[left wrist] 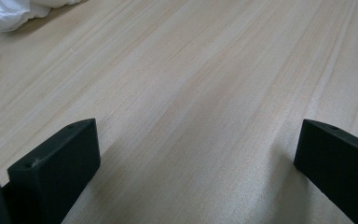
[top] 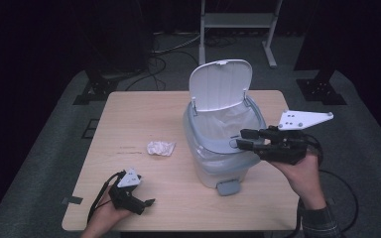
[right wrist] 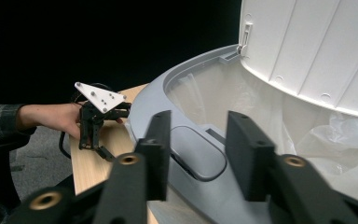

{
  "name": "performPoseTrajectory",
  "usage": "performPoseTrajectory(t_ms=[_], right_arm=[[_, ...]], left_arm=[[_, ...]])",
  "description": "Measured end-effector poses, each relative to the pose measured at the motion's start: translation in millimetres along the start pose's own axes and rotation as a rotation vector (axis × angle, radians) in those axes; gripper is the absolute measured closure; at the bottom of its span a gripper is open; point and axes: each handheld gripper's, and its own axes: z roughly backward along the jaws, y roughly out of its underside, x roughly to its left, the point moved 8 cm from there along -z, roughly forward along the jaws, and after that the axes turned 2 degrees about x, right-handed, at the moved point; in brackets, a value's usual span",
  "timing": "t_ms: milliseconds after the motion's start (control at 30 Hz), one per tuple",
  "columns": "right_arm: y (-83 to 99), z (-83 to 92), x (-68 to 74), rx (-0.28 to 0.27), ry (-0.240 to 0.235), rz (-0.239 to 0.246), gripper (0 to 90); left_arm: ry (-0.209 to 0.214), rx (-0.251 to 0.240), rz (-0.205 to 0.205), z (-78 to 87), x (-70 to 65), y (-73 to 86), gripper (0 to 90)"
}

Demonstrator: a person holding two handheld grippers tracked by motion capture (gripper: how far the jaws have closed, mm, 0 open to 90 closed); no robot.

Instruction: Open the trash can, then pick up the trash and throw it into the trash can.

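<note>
High view: fixed above the near edge, facing forward and down over the whole bench [top: 144, 198]. Left gripper view: close above the benchtop. Right gripper view: close at the bin [right wrist: 182, 88] rim; shared with high view

One light wooden rectangular surface [top: 144, 124]. One grey-and-white plastic pedal bin [top: 213, 163], with one white hinged lid [top: 221, 84] raised, one translucent plastic liner [top: 228, 121], one grey foot pedal [top: 227, 187]. One crumpled white paper ball [top: 160, 148]. Two black two-jaw hand-held tools: left tool [top: 146, 203], right tool [top: 241, 139]. Two hands.
</note>
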Motion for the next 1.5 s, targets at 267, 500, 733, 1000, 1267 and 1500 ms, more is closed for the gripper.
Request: performPoseTrajectory(t_ms=[267,500,733,1000,1267,1500], right_arm=[[0.1,18.4,-5.9,-0.040,0.081,-0.001,32.3],[9.4,33.2,-11.7,-0.041,0.144,-0.018,20.5],[33.7,44.6,-22.6,-0.013,0.204,-0.057,12.6],[63.5,51.4,-31.3,0.015,0.249,-0.082,8.9],[87.7,48.6,-39.1,0.023,0.263,-0.100,8.1],[118.0,36.5,-49.3,0.022,0.264,-0.119,8.1]], left_arm=[[0.000,0.000,0.000,0.0,0.0,0.0,0.0],[0.000,0.000,0.000,0.0,0.0,0.0,0.0],[0.000,0.000,0.000,0.0,0.1,0.0,0.0],[0.000,-0.001,0.001,-0.1,0.0,0.0,0.0],[0.000,0.001,0.000,0.0,0.0,0.0,0.0],[0.000,0.001,0.000,0.1,0.0,0.0,0.0]])
